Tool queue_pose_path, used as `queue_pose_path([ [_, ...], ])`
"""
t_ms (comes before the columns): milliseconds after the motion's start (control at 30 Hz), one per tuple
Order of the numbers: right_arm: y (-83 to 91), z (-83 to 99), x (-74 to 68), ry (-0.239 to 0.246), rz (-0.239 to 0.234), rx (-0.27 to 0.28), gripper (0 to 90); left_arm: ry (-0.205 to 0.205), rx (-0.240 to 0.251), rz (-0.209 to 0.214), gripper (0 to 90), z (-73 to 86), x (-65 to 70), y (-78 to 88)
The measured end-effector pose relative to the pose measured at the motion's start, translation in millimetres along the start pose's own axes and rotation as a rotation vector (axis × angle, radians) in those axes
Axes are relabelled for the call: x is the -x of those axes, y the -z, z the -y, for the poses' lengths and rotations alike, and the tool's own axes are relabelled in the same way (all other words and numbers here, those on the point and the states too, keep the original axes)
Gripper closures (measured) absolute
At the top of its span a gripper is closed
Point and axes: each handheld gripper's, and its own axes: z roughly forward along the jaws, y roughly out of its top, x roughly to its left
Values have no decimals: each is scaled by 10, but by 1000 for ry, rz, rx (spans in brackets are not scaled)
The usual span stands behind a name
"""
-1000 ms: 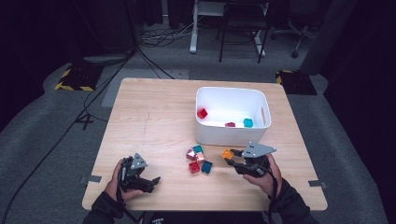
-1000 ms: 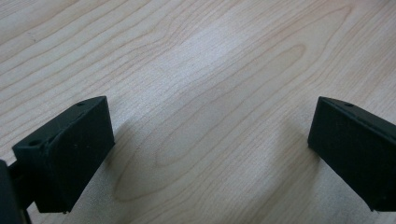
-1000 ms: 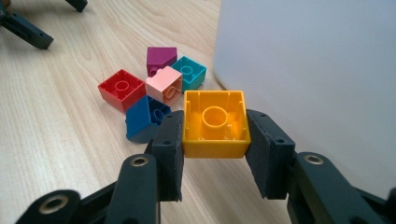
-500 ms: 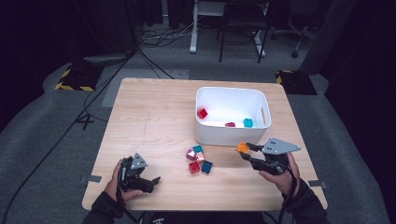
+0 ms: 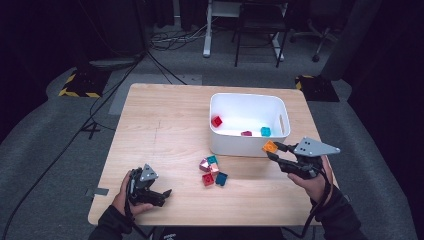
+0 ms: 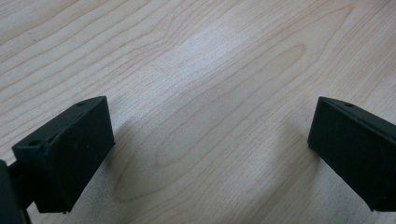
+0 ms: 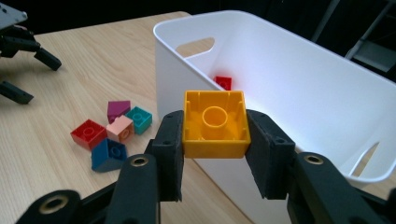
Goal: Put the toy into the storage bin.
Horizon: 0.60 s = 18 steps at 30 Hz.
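My right gripper (image 5: 270,148) (image 7: 215,135) is shut on an orange brick (image 5: 270,147) (image 7: 215,123), held in the air just outside the near right corner of the white bin (image 5: 218,145) (image 7: 299,79). The brick's hollow underside faces the right gripper view. Inside the bin lie a red brick (image 5: 216,121) (image 7: 223,82), a magenta brick (image 5: 246,133) and a teal brick (image 5: 265,131). My left gripper (image 5: 167,194) (image 6: 210,149) rests low over bare wood at the table's near left, jaws wide apart with nothing between them.
Several loose bricks (image 5: 212,170) (image 7: 112,133) in red, blue, pink, teal and purple lie clustered on the wooden table (image 5: 160,125) just in front of the bin. Cables and chair legs stand on the floor beyond the far edge.
My right gripper has lifted the orange brick off the table and carried it up and to the right, toward the bin's near right corner. The left gripper has stayed still.
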Motion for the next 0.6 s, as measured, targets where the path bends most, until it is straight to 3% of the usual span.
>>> queue_pose_path([
  [567,47,-368,144,15,53,48,593,0,0,-2,5,0,-1,1],
  [600,42,-381,146,-1,54,46,593,-1,0,-1,5,-1,-2,1],
])
